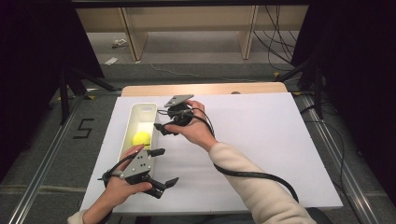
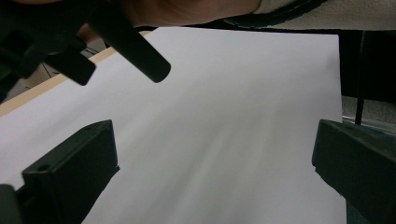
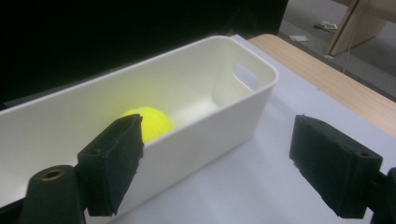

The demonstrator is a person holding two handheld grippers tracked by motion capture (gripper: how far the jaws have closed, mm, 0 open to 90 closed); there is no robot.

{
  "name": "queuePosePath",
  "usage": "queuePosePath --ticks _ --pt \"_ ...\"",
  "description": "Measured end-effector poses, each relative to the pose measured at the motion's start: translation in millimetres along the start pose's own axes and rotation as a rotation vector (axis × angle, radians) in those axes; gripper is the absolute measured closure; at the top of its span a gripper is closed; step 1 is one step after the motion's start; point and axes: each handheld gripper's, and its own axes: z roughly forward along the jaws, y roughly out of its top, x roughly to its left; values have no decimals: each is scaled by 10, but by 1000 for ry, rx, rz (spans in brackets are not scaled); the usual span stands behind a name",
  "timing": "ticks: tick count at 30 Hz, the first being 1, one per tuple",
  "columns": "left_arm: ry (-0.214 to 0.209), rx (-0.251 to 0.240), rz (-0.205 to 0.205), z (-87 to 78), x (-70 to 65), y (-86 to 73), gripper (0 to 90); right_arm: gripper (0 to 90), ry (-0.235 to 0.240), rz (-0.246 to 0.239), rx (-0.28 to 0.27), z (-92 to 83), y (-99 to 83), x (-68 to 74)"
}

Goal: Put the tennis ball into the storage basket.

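White plastic bin (image 1: 138,110): one, oblong, with a cut-out handle slot in its far end wall; it lay lengthwise near the left edge of the sheet and serves as landmark for every entry below.
Yellow ball (image 1: 141,139): one, resting on the floor of the bin, in the half nearer the person; in the right gripper view it (image 3: 148,122) sat against the near long wall, partly hidden by one black jaw.
White sheet (image 1: 261,140): one, covering the tabletop under and to the right of the bin; a strip of bare wood showed beyond the bin's far end.
Grippers: two counted.
Right gripper (image 1: 163,129): held just beside the bin's right long wall, about level with the ball, jaws pointed toward the bin; jaws stood wide apart, nothing between them. The right hand (image 1: 194,126) gripped it, forearm in a cream sleeve crossing the sheet.
Left gripper (image 1: 164,168): held by the left hand (image 1: 122,183) just past the bin's near end, over the sheet; jaws spread wide, with nothing in their grasp.
Contact: neither gripper touched the ball; whether the right gripper touched the bin wall could not be told.
Cables: two, one trailing from each gripper.
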Motion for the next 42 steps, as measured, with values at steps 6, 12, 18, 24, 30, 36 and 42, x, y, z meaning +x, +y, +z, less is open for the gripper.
queuePosePath --ticks 6,12,18,24,30,36,42 --pt "-2 3 2 3 -2 1 0 183 -30 13 -5 -164 -91 -99" --pt "2 2 1 0 0 -1 0 186 -50 23 -5 -316 -169 -175" --pt "2 3 1 2 0 -2 0 188 -72 37 -7 -433 -253 -246" --pt "2 3 -1 1 3 -4 0 193 -89 43 -14 -558 -349 -284" --pt "-8 7 -25 3 -6 -8 0 195 -110 51 -21 -717 -462 -351" --pt "-10 4 -14 8 1 -8 0 200 -134 68 -27 -897 -582 -439" --pt "1 5 -8 10 1 -6 0 202 -152 89 -40 -1054 -698 -482"
